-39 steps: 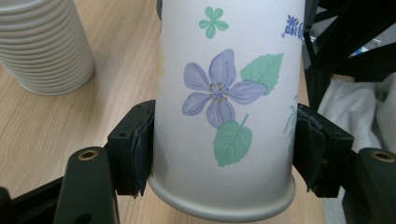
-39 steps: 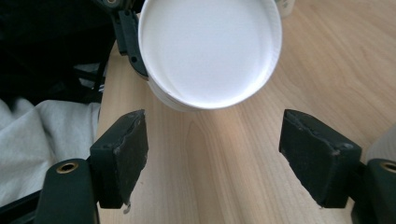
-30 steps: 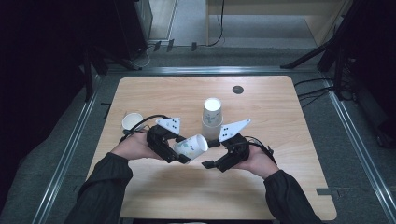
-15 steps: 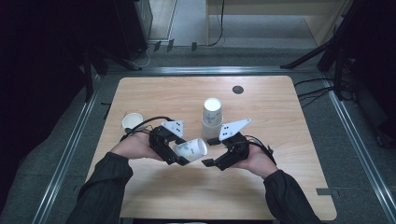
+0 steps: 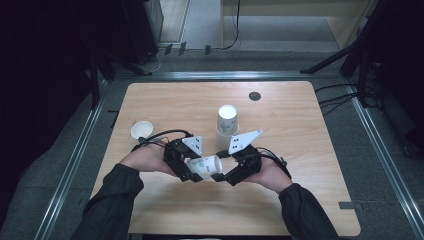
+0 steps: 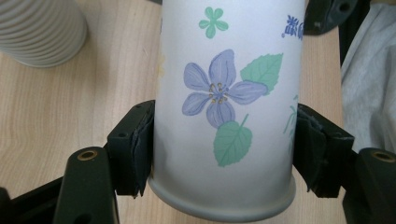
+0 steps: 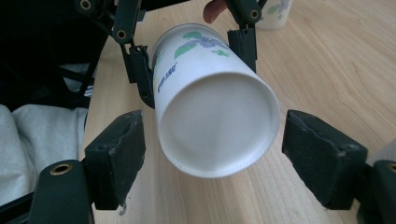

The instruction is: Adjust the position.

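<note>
We have the paper cup (image 5: 207, 165) lying sideways above the table (image 5: 310, 150), near its front edge, left gripper (image 6: 224, 154) clamped on it near the rim. Right gripper (image 7: 212, 154) stands open around the cup's base, its jaws having just narrowed a little, pads not touching. Cup looks light, thin-walled, easy to crush and a bit slick. We'd grip gently at the base ring, the stiffest part.
</note>
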The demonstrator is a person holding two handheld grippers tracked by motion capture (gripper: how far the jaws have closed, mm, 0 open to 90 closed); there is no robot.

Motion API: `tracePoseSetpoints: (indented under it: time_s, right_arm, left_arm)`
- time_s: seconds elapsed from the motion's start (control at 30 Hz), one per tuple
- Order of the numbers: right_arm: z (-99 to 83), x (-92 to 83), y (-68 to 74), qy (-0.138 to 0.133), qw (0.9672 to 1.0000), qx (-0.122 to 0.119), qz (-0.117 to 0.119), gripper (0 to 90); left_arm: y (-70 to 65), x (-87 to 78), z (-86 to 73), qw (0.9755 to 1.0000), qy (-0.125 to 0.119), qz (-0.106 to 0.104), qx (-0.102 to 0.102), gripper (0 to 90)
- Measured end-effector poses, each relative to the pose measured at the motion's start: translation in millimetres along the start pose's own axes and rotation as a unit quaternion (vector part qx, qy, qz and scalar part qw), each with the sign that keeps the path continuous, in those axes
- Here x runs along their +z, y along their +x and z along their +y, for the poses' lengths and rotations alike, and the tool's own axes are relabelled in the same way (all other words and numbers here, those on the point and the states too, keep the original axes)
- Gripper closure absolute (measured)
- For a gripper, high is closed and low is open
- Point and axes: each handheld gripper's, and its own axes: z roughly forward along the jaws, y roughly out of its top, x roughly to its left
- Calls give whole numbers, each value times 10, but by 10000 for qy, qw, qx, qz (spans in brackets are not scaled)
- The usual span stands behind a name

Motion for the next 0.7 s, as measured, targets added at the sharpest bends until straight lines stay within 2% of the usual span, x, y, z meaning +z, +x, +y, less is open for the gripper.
tracePoseSetpoints:
  time_s: [0.2, 0.3, 0.37, 0.6, 0.7]
  right_arm:
    - [12, 97, 38, 76, 9999, -84, 101, 246]
    - [13, 126, 41, 73, 9998, -149, 132, 294]
    - [11, 134, 44, 92, 9996, -192, 170, 328]
    - [17, 125, 54, 90, 9995, -230, 179, 343]
    - [25, 108, 57, 75, 9996, -210, 179, 341]
  left_arm:
    - [-40, 58, 50, 9999, 110, -64, 114, 301]
    - [-54, 72, 57, 9998, 140, -68, 148, 301]
    - [-54, 75, 59, 9998, 144, -62, 146, 301]
    - [-54, 68, 36, 9996, 41, -44, 258, 288]
    - [-20, 42, 32, 9998, -48, -156, 113, 259]
